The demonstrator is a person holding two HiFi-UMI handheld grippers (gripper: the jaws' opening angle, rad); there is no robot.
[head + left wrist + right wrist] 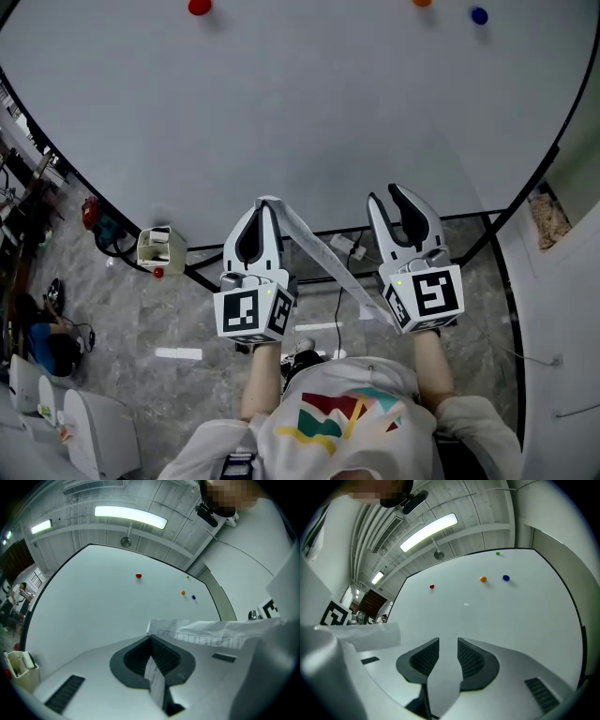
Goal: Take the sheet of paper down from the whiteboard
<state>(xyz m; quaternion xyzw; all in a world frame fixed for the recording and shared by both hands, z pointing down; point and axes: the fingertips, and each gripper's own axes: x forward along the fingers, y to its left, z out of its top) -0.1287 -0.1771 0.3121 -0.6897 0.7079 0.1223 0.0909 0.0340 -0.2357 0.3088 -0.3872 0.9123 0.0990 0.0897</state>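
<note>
The sheet of paper [323, 258] is held off the whiteboard [300, 112], in front of the board's lower edge. One end is pinched at the tips of the left tongs [267, 202]. From there it is seen in the head view as a narrow, crumpled strip that slants down to the underside of the right tongs' marker cube [427, 295]. Whether it touches that cube cannot be told.

In the left gripper view the left tongs [151, 639] are closed tight on the sheet [154, 677]. A printed edge of it is caught between the ribbed pads, and the rest is draped over the body to the right.

The right tongs [386, 194] are held level with the left ones, beside them and apart from them, and are pointed at the board. In the right gripper view the right tongs [448, 641] are parted by a narrow gap. Only the pale board is seen through it, and nothing is gripped. The sheet [370, 637] is seen there at the far left.

A red magnet [199, 7], an orange magnet [422, 3] and a blue magnet [479, 15] are left high on the board, well apart from the sheet. A green magnet [497, 553] is seen at the board's top edge.

A white box [159, 248] is seen on the floor [187, 319] below the board.
</note>
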